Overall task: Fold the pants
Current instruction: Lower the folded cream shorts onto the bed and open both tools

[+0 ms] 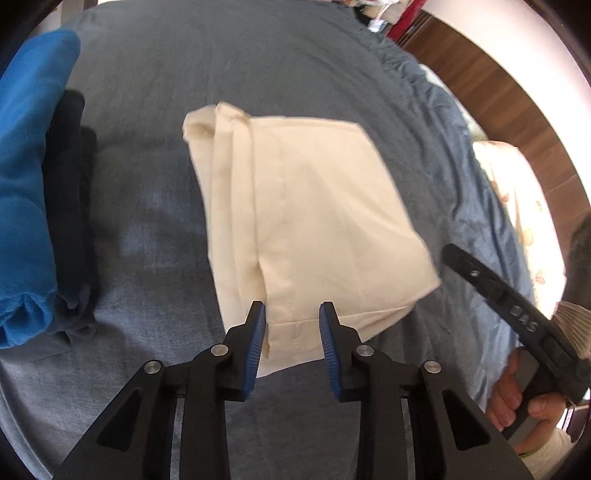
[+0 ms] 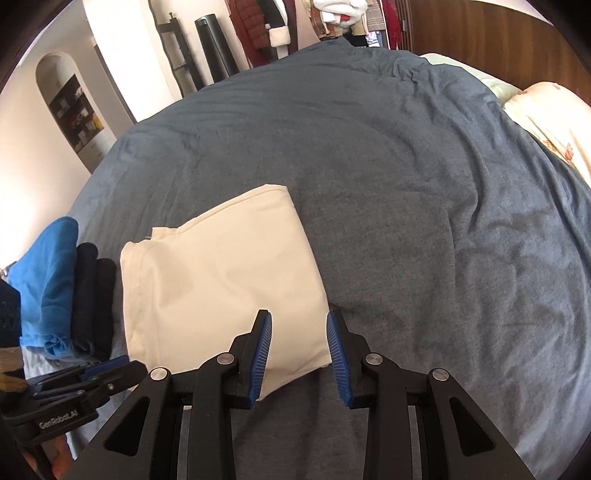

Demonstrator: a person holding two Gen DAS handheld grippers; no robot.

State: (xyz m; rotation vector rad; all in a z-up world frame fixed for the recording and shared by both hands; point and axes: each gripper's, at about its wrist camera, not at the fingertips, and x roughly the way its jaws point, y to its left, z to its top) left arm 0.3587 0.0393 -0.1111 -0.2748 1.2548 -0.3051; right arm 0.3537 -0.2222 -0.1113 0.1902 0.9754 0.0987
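Note:
The cream pants (image 1: 314, 221) lie folded into a compact rectangle on the blue-grey bed cover (image 1: 184, 74). In the left wrist view my left gripper (image 1: 291, 306) hovers over the near edge of the fold, jaws apart, with the hem showing in the gap and no pad pressing on it. In the right wrist view the same pants (image 2: 221, 280) sit left of centre. My right gripper (image 2: 299, 314) stands open above their near right corner, holding nothing. A hand (image 1: 517, 398) holds the right gripper's handle at the right rim of the left wrist view.
A rolled blue garment (image 2: 44, 266) and a dark one (image 2: 92, 295) lie just left of the pants. A floral pillow (image 2: 546, 118) and a wooden headboard (image 1: 480, 81) are on the right. Hanging clothes (image 2: 266, 26) are beyond the far edge of the bed cover (image 2: 406, 184).

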